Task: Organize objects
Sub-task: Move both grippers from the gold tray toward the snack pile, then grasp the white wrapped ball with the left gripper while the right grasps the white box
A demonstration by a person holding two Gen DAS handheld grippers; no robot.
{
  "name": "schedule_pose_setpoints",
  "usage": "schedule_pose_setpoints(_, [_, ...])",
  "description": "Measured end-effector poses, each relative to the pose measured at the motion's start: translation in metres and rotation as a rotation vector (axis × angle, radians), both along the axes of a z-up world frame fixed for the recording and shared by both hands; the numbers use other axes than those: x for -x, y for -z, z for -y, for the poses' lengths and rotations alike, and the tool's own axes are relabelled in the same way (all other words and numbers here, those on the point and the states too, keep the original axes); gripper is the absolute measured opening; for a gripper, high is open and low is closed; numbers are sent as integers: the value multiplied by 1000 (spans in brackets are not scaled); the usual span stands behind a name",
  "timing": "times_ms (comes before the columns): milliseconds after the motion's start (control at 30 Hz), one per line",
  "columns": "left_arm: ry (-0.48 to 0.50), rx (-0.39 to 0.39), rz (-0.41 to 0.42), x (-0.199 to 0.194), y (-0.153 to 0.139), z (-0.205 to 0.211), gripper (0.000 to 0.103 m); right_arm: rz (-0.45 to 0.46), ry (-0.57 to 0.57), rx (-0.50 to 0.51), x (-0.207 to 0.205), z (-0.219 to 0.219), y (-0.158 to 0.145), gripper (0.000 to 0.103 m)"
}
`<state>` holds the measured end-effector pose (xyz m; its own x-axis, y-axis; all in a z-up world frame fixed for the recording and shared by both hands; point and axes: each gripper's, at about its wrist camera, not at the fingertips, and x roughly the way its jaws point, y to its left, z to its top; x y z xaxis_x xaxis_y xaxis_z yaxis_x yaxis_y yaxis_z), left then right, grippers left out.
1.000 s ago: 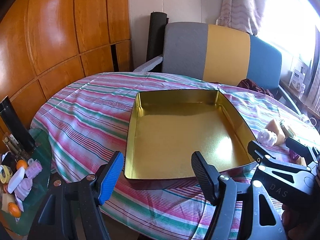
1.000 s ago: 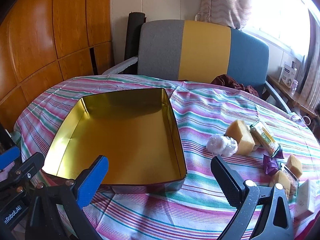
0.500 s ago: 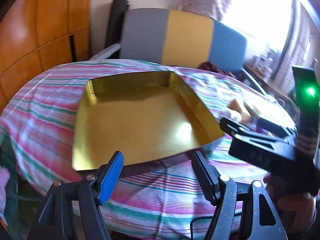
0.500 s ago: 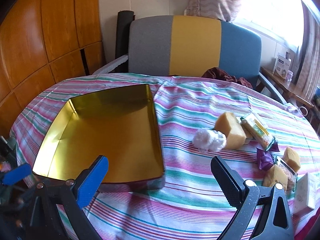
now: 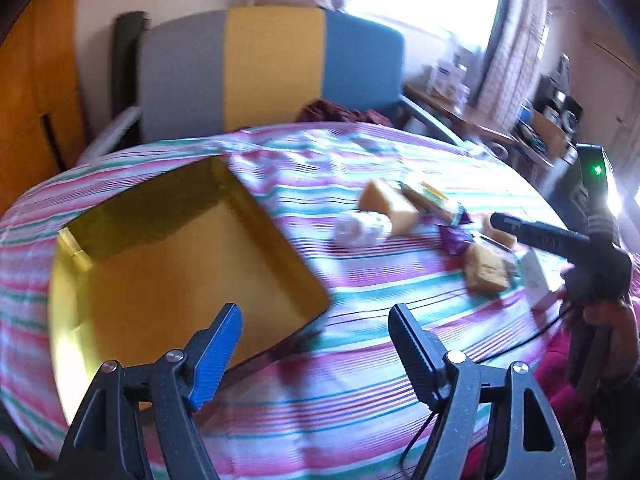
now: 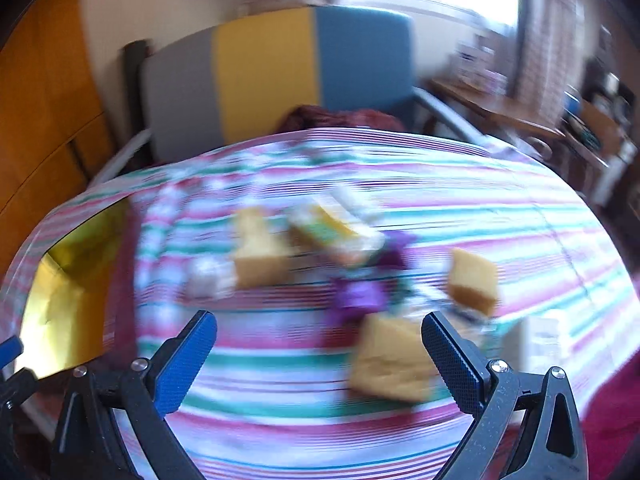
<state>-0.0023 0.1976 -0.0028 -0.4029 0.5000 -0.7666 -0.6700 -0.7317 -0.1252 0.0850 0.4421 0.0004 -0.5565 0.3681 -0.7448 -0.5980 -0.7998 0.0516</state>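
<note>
Ahead of our left gripper (image 5: 314,338), whose jaws stand wide apart with nothing between them, lies the gold tin (image 5: 120,276), its near corner just beyond the blue fingertip. To the right of this gripper and farther off, we see a white ball (image 5: 362,229) touching a yellow block (image 5: 386,204), a green-labelled packet (image 5: 434,200) behind them, and a purple wrapper (image 5: 454,238) beside a second block (image 5: 486,270). All rest on the striped cloth (image 5: 360,360).

Before our right gripper (image 6: 318,346), jaws likewise spread and holding nothing, a yellow block (image 6: 390,362) lies just inside the right finger; whether it touches we cannot tell through the blur. Beyond sit the purple wrapper (image 6: 358,296), another block (image 6: 472,282), the packet (image 6: 336,232) and the white ball (image 6: 208,280). The tin (image 6: 64,292) lies far left of this gripper.
</note>
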Motion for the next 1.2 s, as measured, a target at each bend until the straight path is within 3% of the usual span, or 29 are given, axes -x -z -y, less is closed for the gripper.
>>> schedule_pose_setpoints(300, [106, 88, 48, 34, 13, -87, 73, -104, 175, 49, -52, -96, 1, 103])
schedule_pose_setpoints(433, [134, 154, 57, 56, 34, -120, 73, -139, 222, 165, -64, -114, 13, 103])
schedule_pose_setpoints(733, [183, 275, 89, 87, 72, -169, 73, -192, 253, 226, -72, -124, 14, 103])
schedule_pose_setpoints(767, [184, 280, 97, 89, 77, -172, 70, -197, 254, 229, -73, -125, 14, 103])
schedule_pose_setpoints(800, [176, 288, 107, 91, 82, -173, 52, -198, 256, 230, -73, -126, 15, 103])
schedule_pose_setpoints(933, [219, 254, 37, 70, 76, -170, 42, -204, 286, 218, -79, -129, 14, 103])
schedule_pose_setpoints(1200, [266, 101, 9, 13, 56, -141, 41, -267, 421, 286, -105, -150, 19, 103])
